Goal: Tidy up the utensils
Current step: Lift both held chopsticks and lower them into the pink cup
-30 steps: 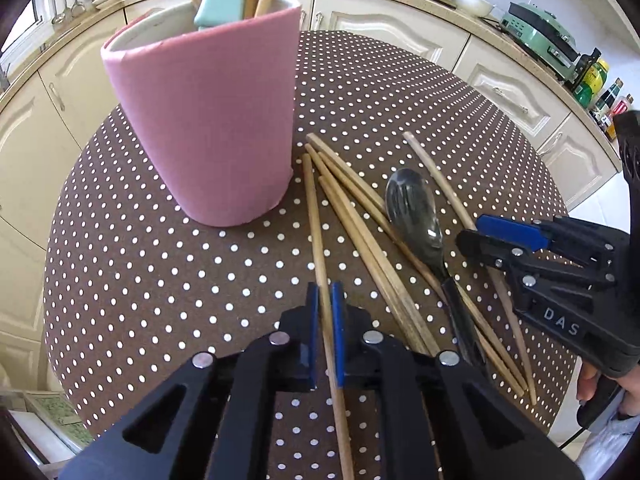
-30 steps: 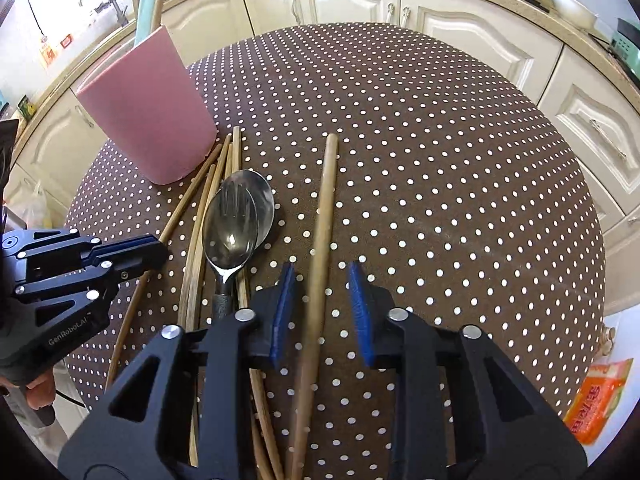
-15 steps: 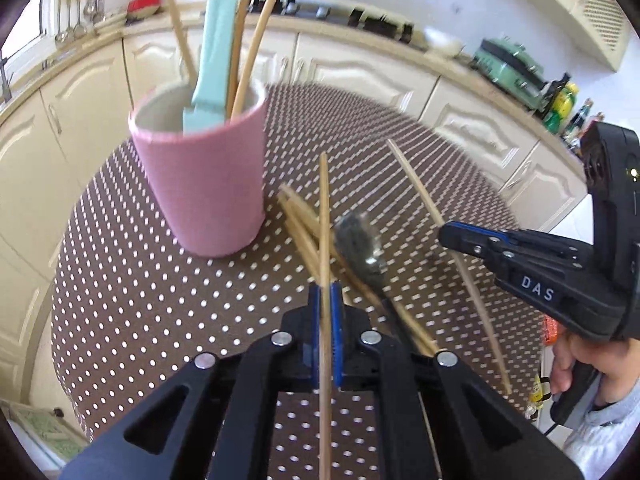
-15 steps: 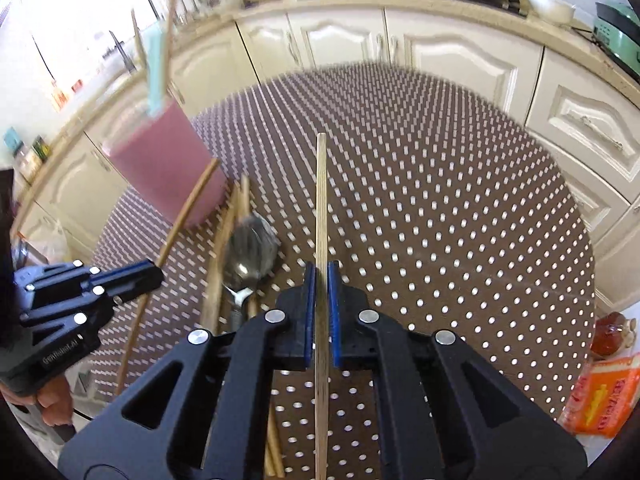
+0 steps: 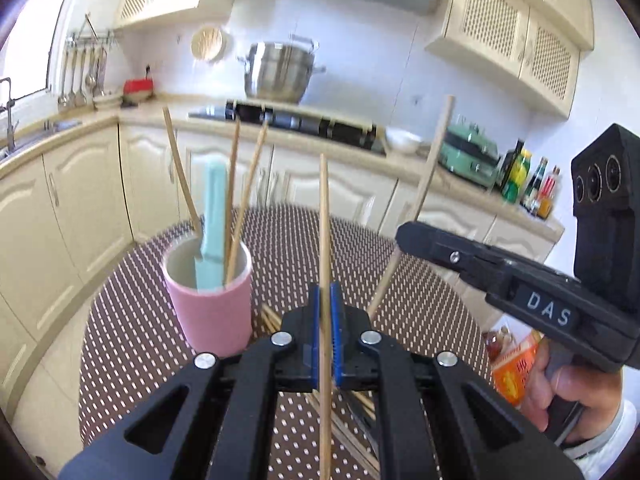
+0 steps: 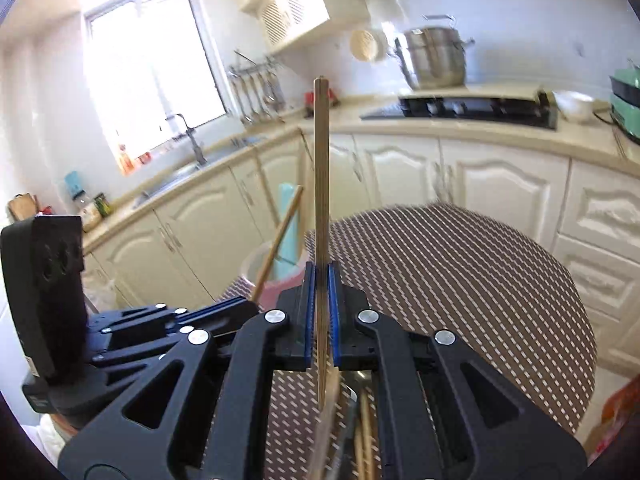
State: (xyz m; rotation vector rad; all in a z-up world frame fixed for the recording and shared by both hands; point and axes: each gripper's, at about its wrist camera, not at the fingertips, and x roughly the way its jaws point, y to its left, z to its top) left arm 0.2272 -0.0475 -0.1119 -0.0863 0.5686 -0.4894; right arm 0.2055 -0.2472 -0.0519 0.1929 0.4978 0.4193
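My left gripper [image 5: 325, 292] is shut on a wooden chopstick [image 5: 325, 216] that stands nearly upright above the dotted table [image 5: 132, 320]. Just to its left stands the pink cup [image 5: 212, 316], holding a teal spatula [image 5: 212, 216] and three chopsticks. My right gripper [image 6: 321, 270] is shut on a second chopstick [image 6: 321, 152], also raised off the table. In the left wrist view the right gripper [image 5: 402, 234] hangs to the right, its chopstick [image 5: 434, 152] tilted. Several more chopsticks [image 5: 272, 318] lie on the table beside the cup. The cup [image 6: 272, 292] is partly hidden behind my fingers in the right wrist view.
Cream cabinets and a counter [image 5: 80, 124] ring the round table. A hob [image 5: 304, 120] with a steel pot [image 5: 280, 72] is at the back. An orange packet [image 5: 516, 364] lies low beyond the table's right edge. A sink and window [image 6: 152, 72] are at the left.
The right gripper shut on its chopstick. Both grippers rose from the table and tipped up toward level, each lifting one chopstick; the cup now sits lower in both views.
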